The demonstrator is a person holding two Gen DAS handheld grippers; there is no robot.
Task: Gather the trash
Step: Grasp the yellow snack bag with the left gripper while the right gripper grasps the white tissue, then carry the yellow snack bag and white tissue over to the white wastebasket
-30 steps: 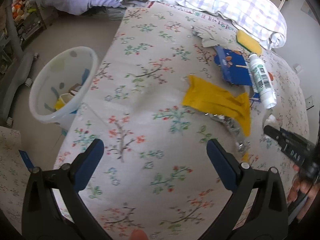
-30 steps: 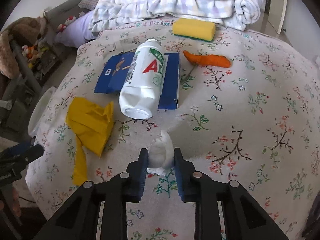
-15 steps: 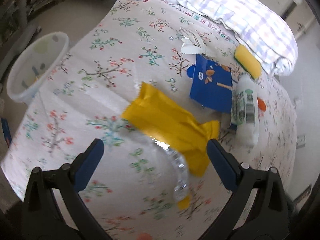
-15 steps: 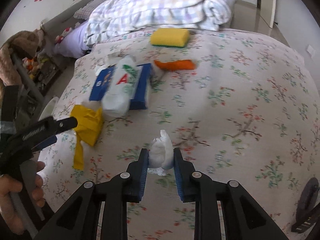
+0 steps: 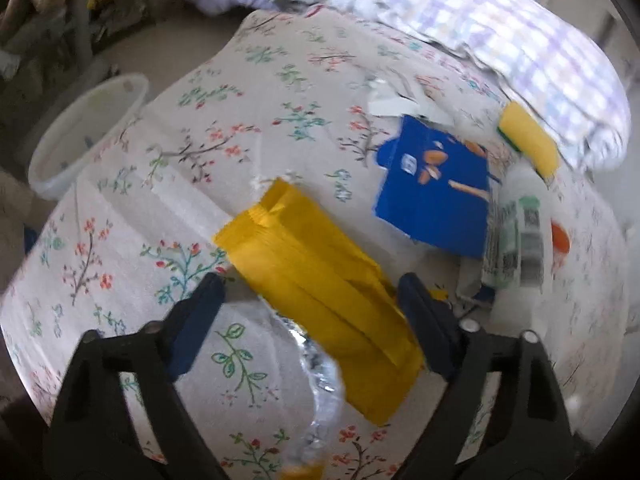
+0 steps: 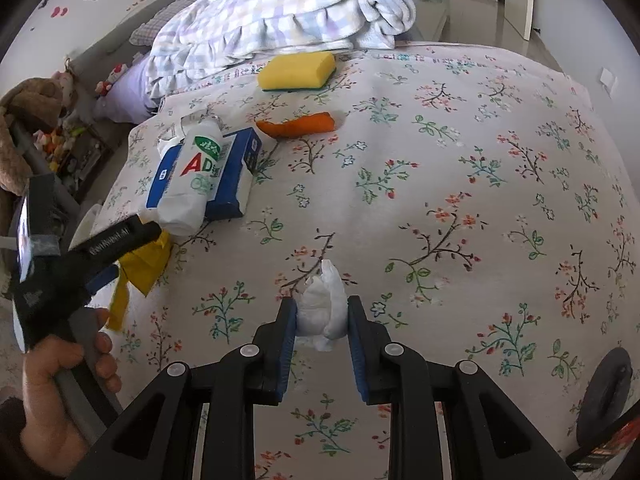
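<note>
My right gripper is shut on a crumpled white tissue, held above the floral bed. My left gripper is open, its jaws on either side of a yellow wrapper lying on the bed; the wrapper also shows in the right wrist view. The left gripper shows there too, held by a hand. A white bottle lies on a blue box. An orange peel and a yellow sponge lie farther back. Crinkled clear plastic lies by the wrapper.
A white trash bin stands on the floor left of the bed. A checked blanket is bunched at the bed's far end. Torn white paper lies beyond the blue box. Shelves with toys stand at left.
My left gripper has moved from the bed's edge forward over the yellow wrapper, which now sits between its jaws. My right gripper has lifted and pulled back with the tissue.
</note>
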